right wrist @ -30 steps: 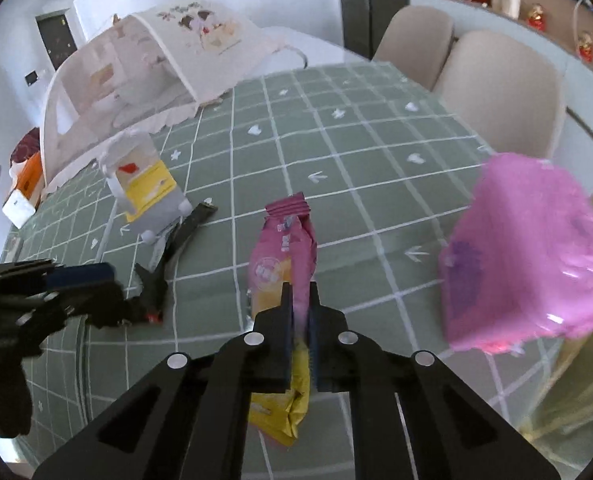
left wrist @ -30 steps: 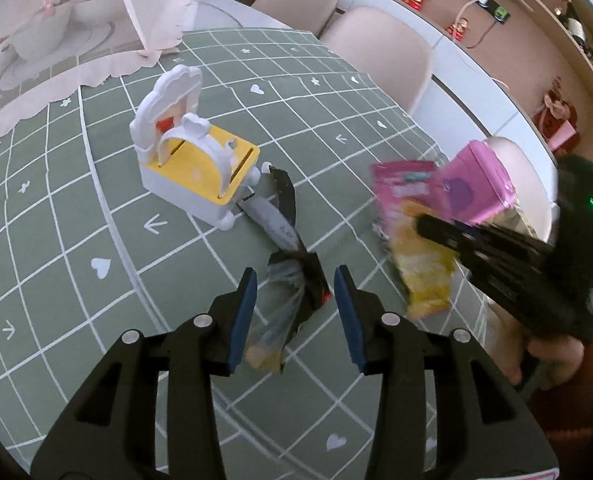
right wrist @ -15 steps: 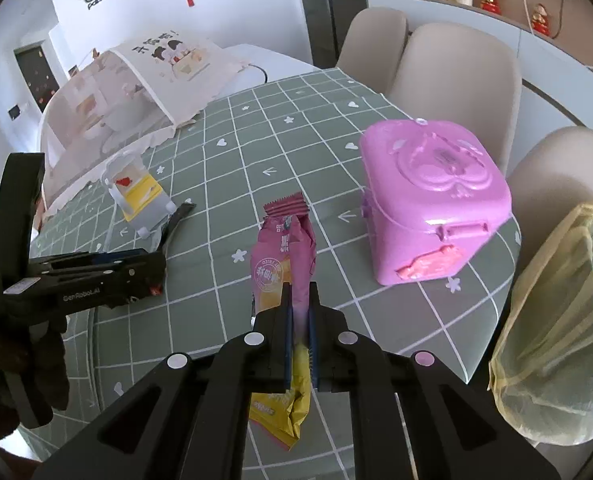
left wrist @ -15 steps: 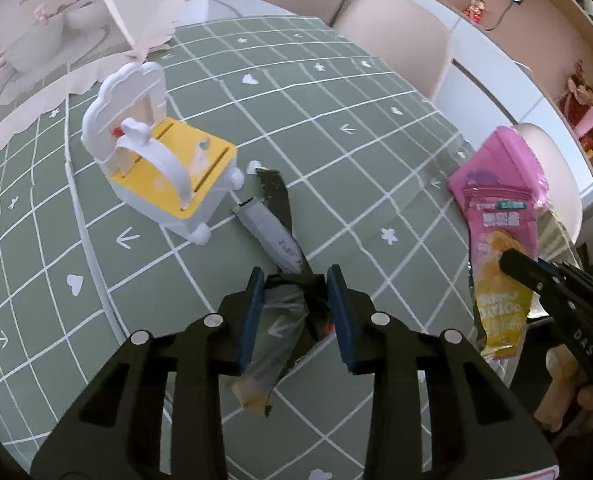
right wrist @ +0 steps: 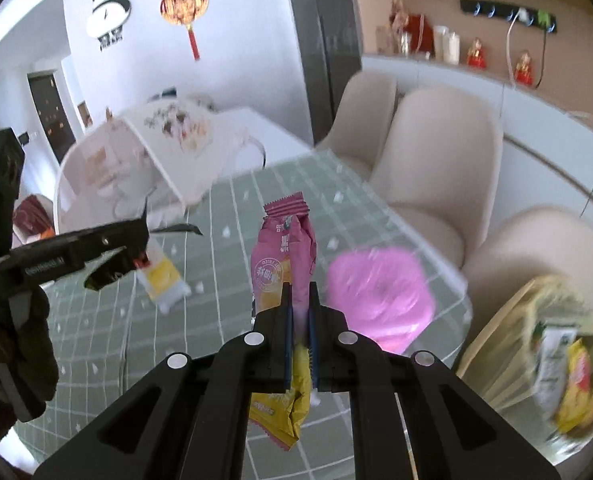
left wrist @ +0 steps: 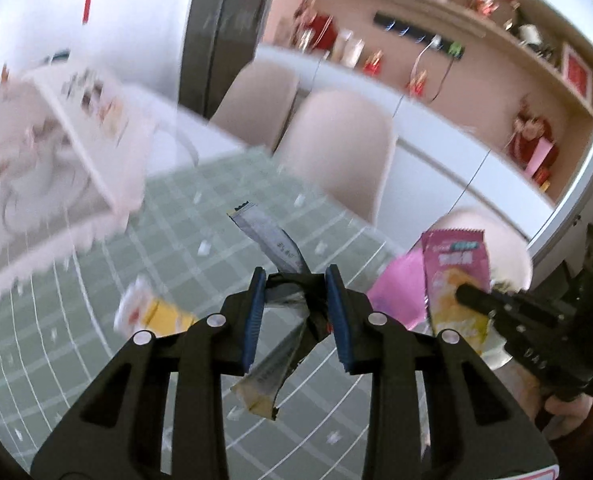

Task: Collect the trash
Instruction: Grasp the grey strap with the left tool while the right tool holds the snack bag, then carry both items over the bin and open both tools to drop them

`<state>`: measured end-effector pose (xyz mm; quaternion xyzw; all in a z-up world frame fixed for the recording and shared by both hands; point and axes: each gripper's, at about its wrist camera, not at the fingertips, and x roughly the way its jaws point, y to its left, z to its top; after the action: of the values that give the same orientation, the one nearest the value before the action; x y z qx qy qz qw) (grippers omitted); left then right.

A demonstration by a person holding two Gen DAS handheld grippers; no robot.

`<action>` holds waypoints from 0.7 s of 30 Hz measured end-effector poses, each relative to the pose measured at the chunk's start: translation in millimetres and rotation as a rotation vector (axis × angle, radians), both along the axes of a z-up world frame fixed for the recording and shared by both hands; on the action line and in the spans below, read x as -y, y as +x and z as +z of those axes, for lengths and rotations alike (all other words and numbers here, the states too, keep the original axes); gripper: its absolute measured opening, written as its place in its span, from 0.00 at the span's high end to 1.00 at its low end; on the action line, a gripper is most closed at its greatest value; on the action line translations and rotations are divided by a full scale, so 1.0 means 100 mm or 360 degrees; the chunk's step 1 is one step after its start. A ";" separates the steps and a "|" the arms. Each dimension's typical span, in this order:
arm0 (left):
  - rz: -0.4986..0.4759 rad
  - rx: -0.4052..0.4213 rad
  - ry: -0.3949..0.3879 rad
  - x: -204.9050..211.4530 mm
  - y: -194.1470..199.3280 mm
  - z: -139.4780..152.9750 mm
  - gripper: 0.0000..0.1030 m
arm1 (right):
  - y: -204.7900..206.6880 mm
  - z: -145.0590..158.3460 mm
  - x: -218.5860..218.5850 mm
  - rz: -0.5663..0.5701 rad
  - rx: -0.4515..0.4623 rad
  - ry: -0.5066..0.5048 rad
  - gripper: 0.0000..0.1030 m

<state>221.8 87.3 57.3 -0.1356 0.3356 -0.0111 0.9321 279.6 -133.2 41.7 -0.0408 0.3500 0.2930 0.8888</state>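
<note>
My left gripper [left wrist: 294, 276] is shut on a crumpled silver and black wrapper [left wrist: 270, 238] and holds it in the air above the green checked table [left wrist: 96, 344]. One end of the wrapper sticks up past the fingertips, the other hangs below. My right gripper [right wrist: 299, 286] is shut on a pink and yellow snack bag [right wrist: 282, 256], also off the table. In the left wrist view that snack bag [left wrist: 456, 264] hangs at the right in the right gripper [left wrist: 464, 294]. The right wrist view shows the left gripper [right wrist: 136, 240] at the left.
A pink lidded box [right wrist: 376, 296] and a white and yellow toy [right wrist: 162, 276] stand on the table. A yellowish trash bag [right wrist: 536, 344] with wrappers inside hangs off the table's right edge. Beige chairs [right wrist: 436, 152] line the far side. A mesh food cover [right wrist: 136, 152] sits at the back left.
The left jaws closed on the silver wrapper and lifted it off the table. Both grippers rose and tilted up, so more of the room shows; the right kept hold of its snack bag.
</note>
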 end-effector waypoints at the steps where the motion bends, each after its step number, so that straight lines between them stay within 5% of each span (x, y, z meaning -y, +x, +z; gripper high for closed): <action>1: -0.0018 0.0045 0.0003 0.04 0.01 0.11 0.72 | 0.01 0.06 0.05 -0.0015 0.0016 0.0010 0.92; 11: -0.0303 0.0240 -0.0019 0.76 0.43 0.58 0.72 | 0.07 0.46 0.90 -0.0283 0.0159 0.0004 0.92; 21: -0.0675 0.0149 -0.0136 1.89 0.87 0.41 0.72 | 0.13 0.44 1.97 -0.0645 0.0153 -0.0041 0.92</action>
<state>308.8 -101.5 97.8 -0.1009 0.3122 -0.2273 0.9169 292.2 -329.9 85.5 0.0052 0.3120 0.1015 0.9446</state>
